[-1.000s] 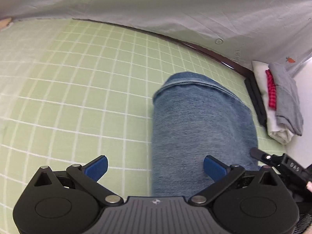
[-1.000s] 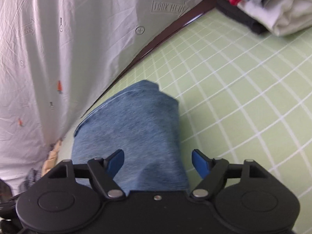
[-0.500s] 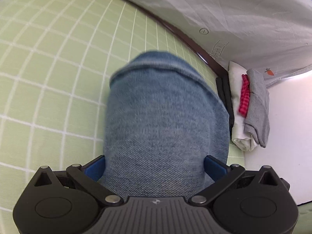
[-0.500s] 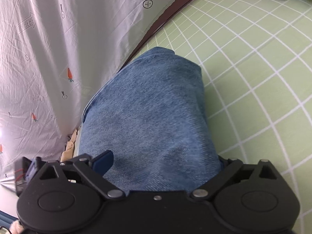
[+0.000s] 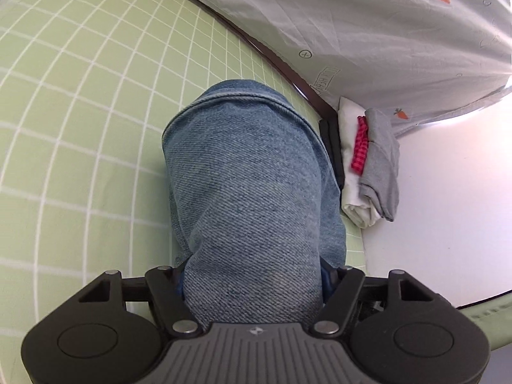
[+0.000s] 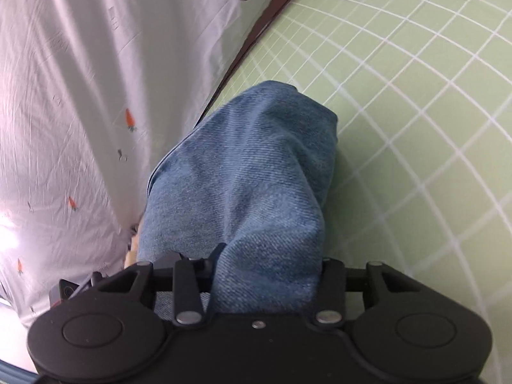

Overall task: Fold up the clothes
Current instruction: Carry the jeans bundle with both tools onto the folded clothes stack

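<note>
Here the denim garment [image 5: 252, 192] fills the middle of both wrist views and hides most of what grips it. The left hand-held gripper [image 5: 252, 283] is closed on the near end of the denim; only a sliver of its blue pad shows at the right side of the cloth. The right hand-held gripper [image 6: 265, 272] likewise clamps the denim, its fingertips buried under the fabric. The garment's near end is cut off behind the gripper bodies, so its full shape is hard to make out. Its far, stitched edge hangs over the green checked bed sheet [image 5: 80, 112], near the dark bed frame [image 5: 288, 73] and the grey carrot-print curtain [image 5: 368, 25]. A stack of folded clothes [image 5: 368, 160] sits at the sheet's far corner, just beside the denim in the left view. Open sheet spreads wide to the left there, and to the right in the right view [image 6: 416, 112].
</note>
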`<state>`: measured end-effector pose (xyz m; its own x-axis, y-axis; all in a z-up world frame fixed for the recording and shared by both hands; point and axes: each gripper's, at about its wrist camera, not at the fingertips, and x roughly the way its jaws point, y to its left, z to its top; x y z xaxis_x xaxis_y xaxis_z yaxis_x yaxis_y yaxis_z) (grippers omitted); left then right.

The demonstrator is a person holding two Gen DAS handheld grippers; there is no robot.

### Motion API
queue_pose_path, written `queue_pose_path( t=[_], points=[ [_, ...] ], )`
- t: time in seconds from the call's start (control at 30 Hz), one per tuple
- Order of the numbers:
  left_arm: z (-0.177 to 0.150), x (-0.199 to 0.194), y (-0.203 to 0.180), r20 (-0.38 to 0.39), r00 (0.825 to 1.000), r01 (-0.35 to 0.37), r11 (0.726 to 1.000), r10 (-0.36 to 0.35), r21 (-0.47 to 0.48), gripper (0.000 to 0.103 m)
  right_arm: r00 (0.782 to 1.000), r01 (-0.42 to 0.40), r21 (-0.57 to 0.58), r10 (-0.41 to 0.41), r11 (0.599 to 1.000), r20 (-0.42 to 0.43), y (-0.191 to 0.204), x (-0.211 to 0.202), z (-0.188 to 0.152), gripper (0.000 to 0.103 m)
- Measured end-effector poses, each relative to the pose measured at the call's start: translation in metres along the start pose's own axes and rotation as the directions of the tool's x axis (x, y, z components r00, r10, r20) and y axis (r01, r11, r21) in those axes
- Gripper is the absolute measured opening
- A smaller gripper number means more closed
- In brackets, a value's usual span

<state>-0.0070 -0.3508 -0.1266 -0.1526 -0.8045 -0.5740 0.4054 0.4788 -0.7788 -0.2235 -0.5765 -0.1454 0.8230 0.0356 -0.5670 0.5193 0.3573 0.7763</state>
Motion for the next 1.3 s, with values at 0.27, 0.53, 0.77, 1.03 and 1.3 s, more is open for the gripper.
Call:
queue_pose_path(
  t=[0.27,0.53,0.77,1.03,1.3],
  points=[
    [-0.005,0.002,-0.045,0.014,0.997,0.072,0.994,-0.074,0.087,0.069,0.994,0.021,-0.013,-0.019,1.0,0.107,0.019,-0.05,-0.005,0.043],
    [0.015,0.051,-0.146,0.101,0.982,0.134,0.966,-0.16,0.223,0.069,0.966,-0.041,-0.124,0.071,0.991,0.248,0.013,-0.111,0.061,0.042],
    [0.028,0.154,-0.269,0.163,0.946,0.226,0.931,-0.28,0.286,0.069,0.932,-0.032,-0.269,0.125,0.963,0.339,-0.019,-0.202,0.183,0.04],
    [0.086,0.286,-0.409,0.266,0.932,0.125,0.906,-0.248,0.405,0.087,0.871,0.265,-0.516,0.027,0.814,0.49,-0.012,-0.28,0.344,0.049],
    [0.139,0.403,-0.409,0.415,0.896,-0.324,0.87,0.156,0.371,0.098,0.7,0.624,-0.485,-0.162,0.613,0.696,-0.05,-0.191,0.434,0.079]
  ],
)
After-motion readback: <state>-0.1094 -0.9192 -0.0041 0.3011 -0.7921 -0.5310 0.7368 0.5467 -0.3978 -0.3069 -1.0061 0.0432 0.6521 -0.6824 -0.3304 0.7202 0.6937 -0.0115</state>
